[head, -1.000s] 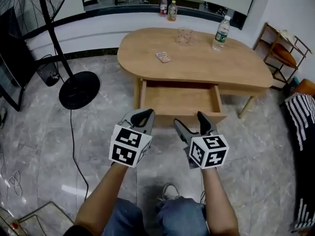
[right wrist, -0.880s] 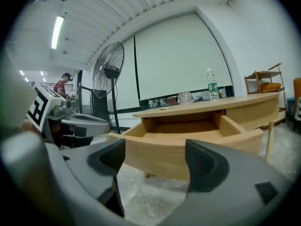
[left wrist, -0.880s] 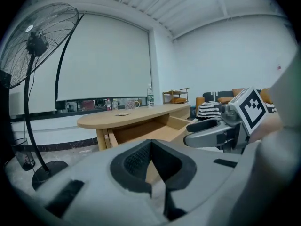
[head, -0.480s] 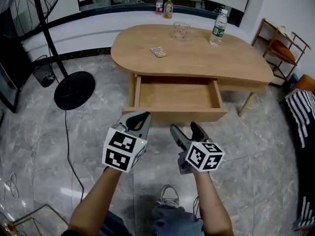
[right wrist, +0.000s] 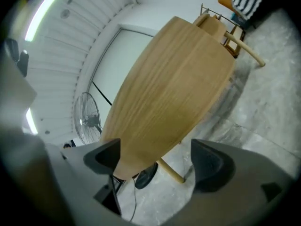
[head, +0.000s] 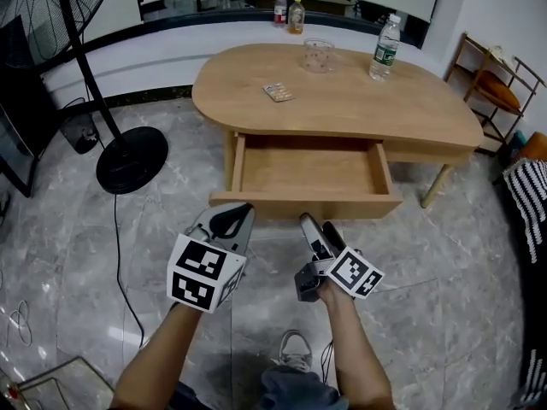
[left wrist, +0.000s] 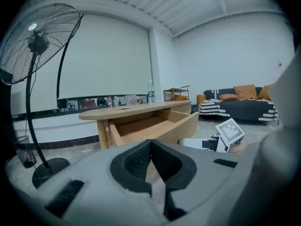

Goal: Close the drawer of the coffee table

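Observation:
The wooden coffee table [head: 342,101] has its drawer [head: 308,167] pulled out, and the drawer's front panel [head: 306,205] faces me. Both grippers hang in front of that panel, apart from it. My left gripper [head: 234,217] is shut, its black pads meeting with nothing between them [left wrist: 151,147]. The open drawer [left wrist: 150,126] lies ahead of it. My right gripper [head: 318,229] is rolled onto its side. Its jaws have just been opening and stand wide apart [right wrist: 157,159], empty, with the wooden front panel [right wrist: 174,88] beyond them.
On the tabletop stand a water bottle [head: 386,38], a glass cup [head: 318,55] and a small packet [head: 277,92]. Two bottles [head: 288,8] sit on the back ledge. A standing fan's base [head: 131,156] and cord are left, a rack [head: 491,71] right.
Both grippers have sunk lower in front of the drawer. The right gripper has rolled onto its side and its jaws stand wider. The drawer stays open.

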Tool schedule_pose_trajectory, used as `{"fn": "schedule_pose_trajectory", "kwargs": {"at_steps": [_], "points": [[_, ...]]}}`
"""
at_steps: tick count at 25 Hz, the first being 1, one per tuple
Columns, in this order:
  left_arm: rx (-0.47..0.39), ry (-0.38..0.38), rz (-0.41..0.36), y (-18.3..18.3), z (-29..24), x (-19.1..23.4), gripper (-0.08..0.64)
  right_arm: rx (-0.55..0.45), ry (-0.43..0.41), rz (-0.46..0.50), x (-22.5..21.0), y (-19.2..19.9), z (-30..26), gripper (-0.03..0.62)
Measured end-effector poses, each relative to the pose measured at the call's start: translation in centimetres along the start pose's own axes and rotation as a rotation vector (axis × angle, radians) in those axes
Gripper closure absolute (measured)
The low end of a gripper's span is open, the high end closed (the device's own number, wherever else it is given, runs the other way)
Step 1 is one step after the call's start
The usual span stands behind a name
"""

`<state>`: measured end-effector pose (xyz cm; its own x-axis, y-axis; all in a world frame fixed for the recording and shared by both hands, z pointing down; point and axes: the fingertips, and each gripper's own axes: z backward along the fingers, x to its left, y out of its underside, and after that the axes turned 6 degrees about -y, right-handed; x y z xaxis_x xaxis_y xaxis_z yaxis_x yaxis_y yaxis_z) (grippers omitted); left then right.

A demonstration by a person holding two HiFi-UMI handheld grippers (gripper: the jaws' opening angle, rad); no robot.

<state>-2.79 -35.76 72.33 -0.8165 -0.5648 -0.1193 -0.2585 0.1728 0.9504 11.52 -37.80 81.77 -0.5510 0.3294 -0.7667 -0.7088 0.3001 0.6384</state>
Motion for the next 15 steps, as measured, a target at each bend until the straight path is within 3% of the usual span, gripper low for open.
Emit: {"fn": "schedule_pose_trajectory", "kwargs": {"at_steps": [6,15], "points": [[0.008,-0.006,0.011,0.2,0.2,0.3,0.557,-0.081,-0.103,-0.106,0.8,-1.0,-1.2,0.132],[0.011,-0.003,0.008,0.1,-0.5,-0.2,0.557,-0.054,-0.071,-0.158,1.2,-1.0,-1.1,0.155]]}}
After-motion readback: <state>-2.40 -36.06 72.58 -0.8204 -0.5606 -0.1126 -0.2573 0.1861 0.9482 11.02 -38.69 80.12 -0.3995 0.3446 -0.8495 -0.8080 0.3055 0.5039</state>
